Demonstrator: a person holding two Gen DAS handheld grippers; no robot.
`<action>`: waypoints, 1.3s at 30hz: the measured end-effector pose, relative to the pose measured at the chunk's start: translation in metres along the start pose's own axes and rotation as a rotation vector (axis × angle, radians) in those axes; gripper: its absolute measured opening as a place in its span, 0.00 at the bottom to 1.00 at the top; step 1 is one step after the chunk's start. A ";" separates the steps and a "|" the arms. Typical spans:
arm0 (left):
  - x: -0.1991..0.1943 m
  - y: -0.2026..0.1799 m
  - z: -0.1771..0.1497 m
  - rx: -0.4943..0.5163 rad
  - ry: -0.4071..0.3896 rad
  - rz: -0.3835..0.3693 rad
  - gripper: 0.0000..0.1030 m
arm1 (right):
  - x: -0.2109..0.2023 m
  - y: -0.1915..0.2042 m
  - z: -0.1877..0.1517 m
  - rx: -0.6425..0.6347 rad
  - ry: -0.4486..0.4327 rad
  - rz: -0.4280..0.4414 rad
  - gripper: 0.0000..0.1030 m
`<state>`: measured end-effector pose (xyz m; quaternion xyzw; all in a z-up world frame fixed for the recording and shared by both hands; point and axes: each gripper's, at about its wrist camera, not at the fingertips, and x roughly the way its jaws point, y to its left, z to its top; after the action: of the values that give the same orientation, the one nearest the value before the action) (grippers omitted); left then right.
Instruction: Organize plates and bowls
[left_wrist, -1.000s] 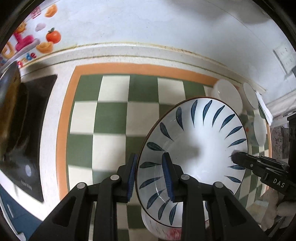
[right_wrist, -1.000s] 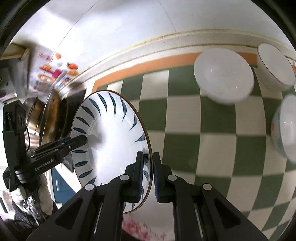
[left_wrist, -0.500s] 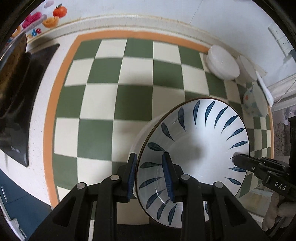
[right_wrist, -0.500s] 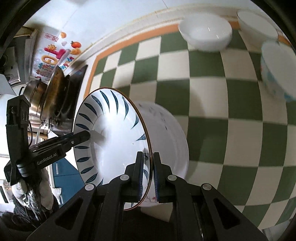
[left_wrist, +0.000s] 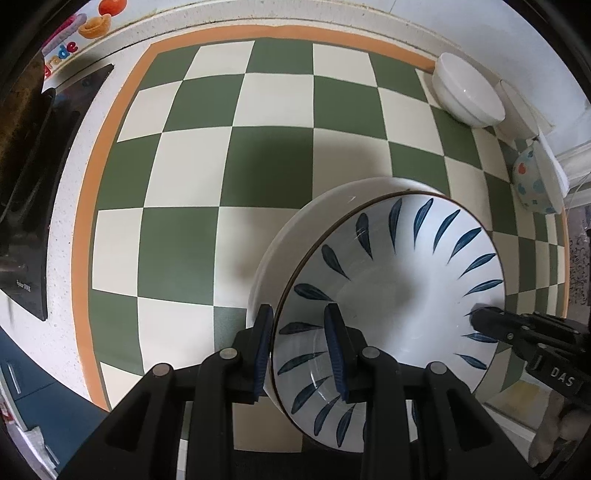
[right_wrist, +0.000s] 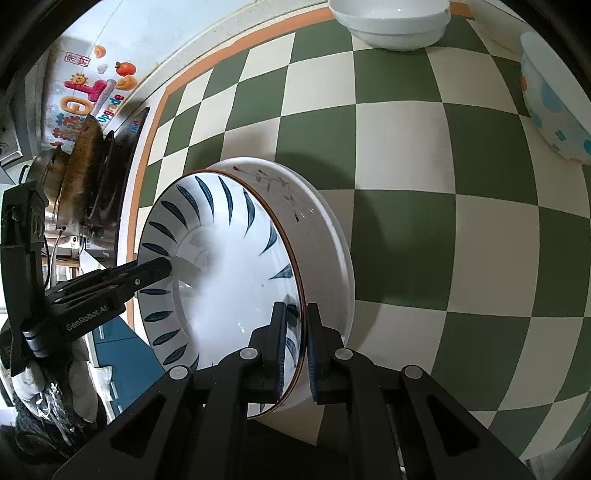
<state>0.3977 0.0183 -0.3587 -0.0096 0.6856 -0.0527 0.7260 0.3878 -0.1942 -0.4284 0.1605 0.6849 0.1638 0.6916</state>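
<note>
A white bowl with blue leaf marks (left_wrist: 399, 280) (right_wrist: 221, 258) is held by its rim on two sides. My left gripper (left_wrist: 301, 354) is shut on its near rim; my right gripper (right_wrist: 295, 339) is shut on the opposite rim. The right gripper shows in the left wrist view (left_wrist: 491, 325), the left gripper in the right wrist view (right_wrist: 155, 269). The bowl sits tilted in or just above a larger white bowl (left_wrist: 295, 236) (right_wrist: 321, 240) on the green-and-cream checked mat (left_wrist: 207, 147).
A plain white bowl (left_wrist: 465, 92) (right_wrist: 391, 22) and a spotted bowl (left_wrist: 532, 184) (right_wrist: 554, 99) stand at the mat's far right, with another white bowl (left_wrist: 517, 107) behind. A black stove with a pan (left_wrist: 26, 177) (right_wrist: 85, 166) lies left. The wall runs along the back.
Both grippers have carried the blue-leaf bowl back toward the front of the mat and down over the larger white bowl, which has come into full view beneath it.
</note>
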 end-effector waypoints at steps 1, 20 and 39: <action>0.002 0.000 0.000 0.001 0.006 0.007 0.25 | 0.001 0.001 0.001 -0.002 0.001 0.000 0.11; 0.011 -0.010 0.002 0.002 0.018 0.037 0.26 | 0.011 0.002 0.009 0.016 0.032 -0.074 0.14; -0.063 -0.006 -0.022 -0.080 -0.113 0.002 0.49 | -0.041 0.034 -0.018 -0.053 -0.059 -0.178 0.48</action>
<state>0.3722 0.0192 -0.2966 -0.0407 0.6449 -0.0239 0.7628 0.3689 -0.1824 -0.3766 0.0855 0.6714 0.1149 0.7272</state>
